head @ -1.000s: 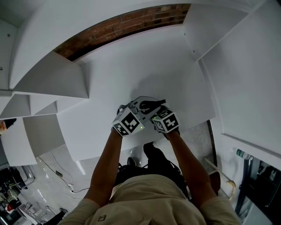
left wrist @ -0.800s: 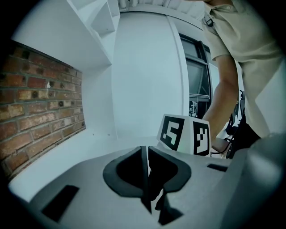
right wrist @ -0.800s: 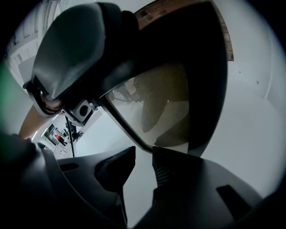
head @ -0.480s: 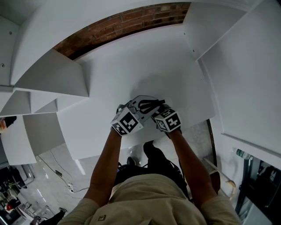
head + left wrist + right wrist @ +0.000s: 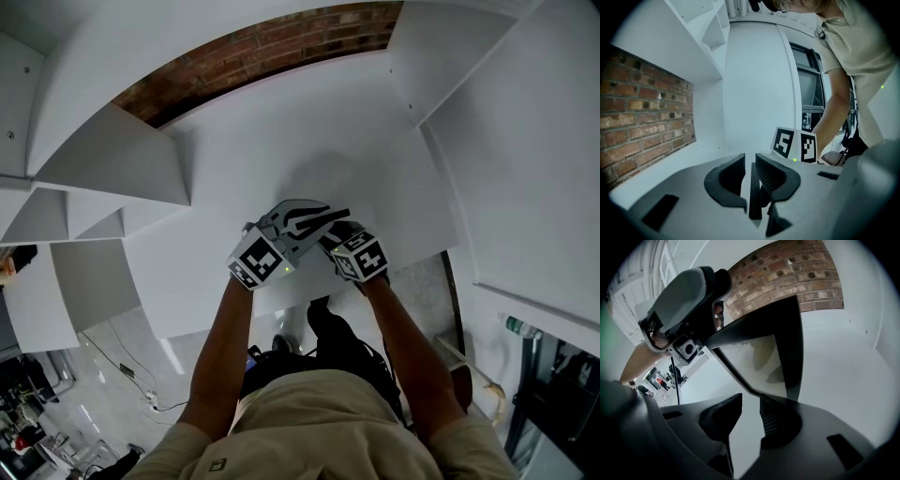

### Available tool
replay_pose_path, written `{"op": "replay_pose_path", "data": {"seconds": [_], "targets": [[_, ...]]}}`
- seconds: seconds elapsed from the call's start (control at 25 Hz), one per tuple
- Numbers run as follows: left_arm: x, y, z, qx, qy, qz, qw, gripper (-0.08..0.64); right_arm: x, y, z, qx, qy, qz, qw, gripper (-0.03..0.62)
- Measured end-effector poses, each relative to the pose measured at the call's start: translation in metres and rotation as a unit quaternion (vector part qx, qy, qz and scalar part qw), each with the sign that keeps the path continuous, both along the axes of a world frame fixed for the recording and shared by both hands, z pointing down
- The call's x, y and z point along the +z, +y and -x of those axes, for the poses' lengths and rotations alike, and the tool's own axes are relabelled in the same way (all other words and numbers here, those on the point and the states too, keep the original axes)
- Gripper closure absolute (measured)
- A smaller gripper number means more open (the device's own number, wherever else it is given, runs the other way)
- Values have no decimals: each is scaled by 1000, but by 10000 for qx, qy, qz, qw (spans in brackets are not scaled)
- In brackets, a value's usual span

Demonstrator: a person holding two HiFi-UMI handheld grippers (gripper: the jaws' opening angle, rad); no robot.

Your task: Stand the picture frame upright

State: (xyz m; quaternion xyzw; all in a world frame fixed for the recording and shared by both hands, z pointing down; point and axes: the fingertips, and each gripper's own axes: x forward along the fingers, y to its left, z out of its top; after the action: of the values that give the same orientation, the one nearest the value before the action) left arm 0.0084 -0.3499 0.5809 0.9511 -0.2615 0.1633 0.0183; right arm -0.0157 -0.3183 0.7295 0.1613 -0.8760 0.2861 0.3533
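Picture frame point(image 5: 790, 343) leans tilted over the white surface point(image 5: 843, 362), near its front edge. Its upper edge is pinched in the left tongs point(image 5: 750, 160). The right tongs point(image 5: 751, 397) are slightly spread at the frame's lower corner, not clearly gripping it. Over the last second the left tongs have swung outward and up, so the frame is probably being tipped toward upright.

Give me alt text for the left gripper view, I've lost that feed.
The left gripper is shut on the thin dark edge of the picture frame, seen end-on between its jaws. Behind stand the right gripper's marker cube and the person's arm; a brick wall is at left, white shelves above.
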Motion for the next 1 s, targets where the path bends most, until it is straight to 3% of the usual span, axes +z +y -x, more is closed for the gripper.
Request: {"op": "replay_pose_path", "data": {"seconds": [0.4, 0.6, 0.84, 1.0], "targets": [[-52, 36, 58, -1064, 514, -61, 9930, 505, -49, 19, -21, 125, -110, -409, 9990, 485], [-75, 78, 87, -1493, 605, -24, 9869, 546, -99, 44, -30, 147, -282, -917, 9953, 586], [-92, 152, 117, -1801, 660, 454, 9804, 554, -180, 93, -28, 161, -533, -1828, 9816, 589], [-115, 208, 127, -1880, 479, 383, 9802, 554, -230, 137, -29, 221, -592, -2395, 9688, 588]]}}
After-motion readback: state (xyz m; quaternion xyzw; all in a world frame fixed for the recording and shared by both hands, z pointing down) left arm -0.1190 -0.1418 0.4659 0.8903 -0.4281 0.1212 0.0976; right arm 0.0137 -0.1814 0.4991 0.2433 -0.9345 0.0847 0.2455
